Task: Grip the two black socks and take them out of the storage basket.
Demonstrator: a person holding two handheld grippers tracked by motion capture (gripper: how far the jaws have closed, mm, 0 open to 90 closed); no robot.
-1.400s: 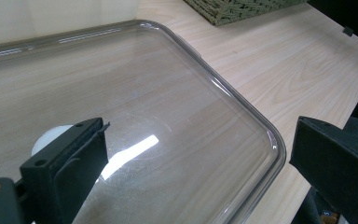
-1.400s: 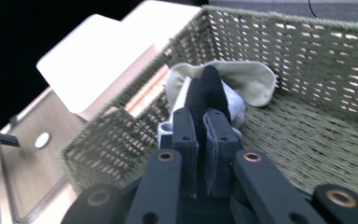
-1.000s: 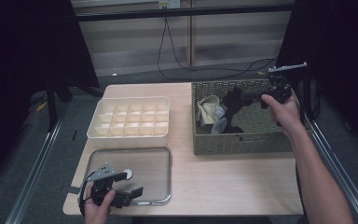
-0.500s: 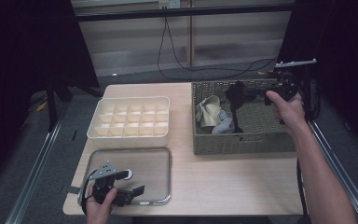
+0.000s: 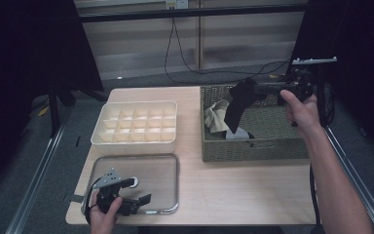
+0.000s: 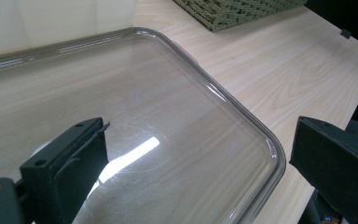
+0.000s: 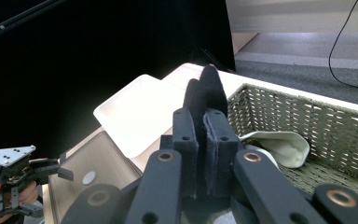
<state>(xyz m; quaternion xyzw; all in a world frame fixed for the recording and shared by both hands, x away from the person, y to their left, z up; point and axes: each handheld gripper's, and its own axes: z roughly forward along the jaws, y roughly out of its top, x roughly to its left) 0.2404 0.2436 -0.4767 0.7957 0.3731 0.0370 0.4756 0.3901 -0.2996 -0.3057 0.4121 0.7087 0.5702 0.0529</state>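
Note:
My right gripper is shut on a black sock, which hangs above the left half of a woven green basket. In the right gripper view the sock sticks up between the shut jaws. A beige cloth and a pale item lie in the basket. My left gripper rests open on a clear plastic lid at the front left. In the left gripper view its jaws stand wide apart over the lid, with nothing between them.
A cream compartment box stands behind the lid, left of the basket. Bare wooden table stretches in front of the basket. Black cables trail on the floor beyond the far edge.
My right gripper has risen and drawn back to the right, lifting the black sock up out of the basket. The left gripper has stayed on the lid.

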